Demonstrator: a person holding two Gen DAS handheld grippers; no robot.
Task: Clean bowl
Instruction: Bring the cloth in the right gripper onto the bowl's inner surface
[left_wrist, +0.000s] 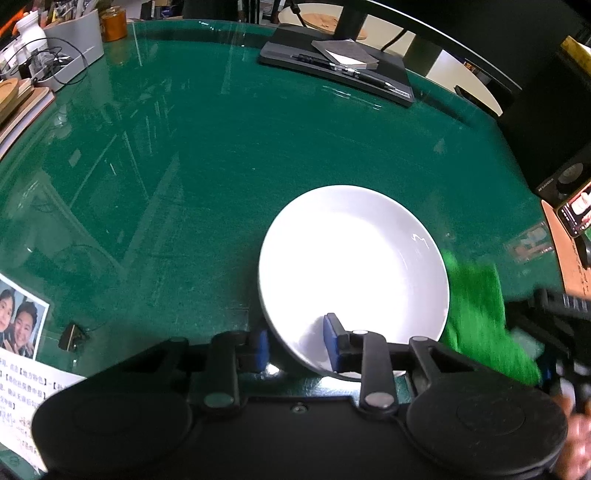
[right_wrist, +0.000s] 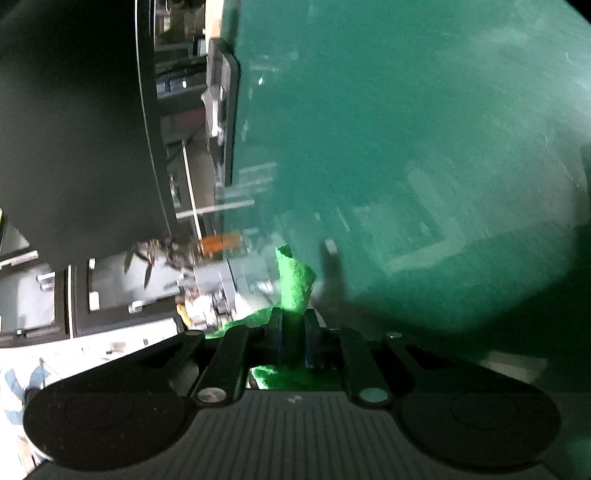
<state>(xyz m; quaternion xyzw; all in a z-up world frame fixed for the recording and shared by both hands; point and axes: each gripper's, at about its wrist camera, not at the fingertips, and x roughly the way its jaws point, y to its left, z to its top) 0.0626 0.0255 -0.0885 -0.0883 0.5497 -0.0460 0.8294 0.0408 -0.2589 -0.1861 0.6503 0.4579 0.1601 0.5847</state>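
A white bowl (left_wrist: 354, 266) is low and right of centre on the green glass table (left_wrist: 221, 166) in the left wrist view. My left gripper (left_wrist: 295, 345) is shut on the bowl's near rim, with one blue pad outside the wall and the other inside. Just right of the bowl hangs a bright green cloth (left_wrist: 476, 310), blurred, held by my right gripper (left_wrist: 546, 350). In the right wrist view that gripper (right_wrist: 293, 332) is shut on the cloth (right_wrist: 295, 280), which sticks up past the fingertips. The bowl does not show in that view.
A black monitor base (left_wrist: 388, 77) with a notebook and pens lies at the back. A grey organiser (left_wrist: 74, 48) and an amber jar (left_wrist: 114, 26) stand back left. A photo and printed sheet (left_wrist: 22, 325) lie near left. A speaker (left_wrist: 561, 177) and phone (left_wrist: 576, 210) are right.
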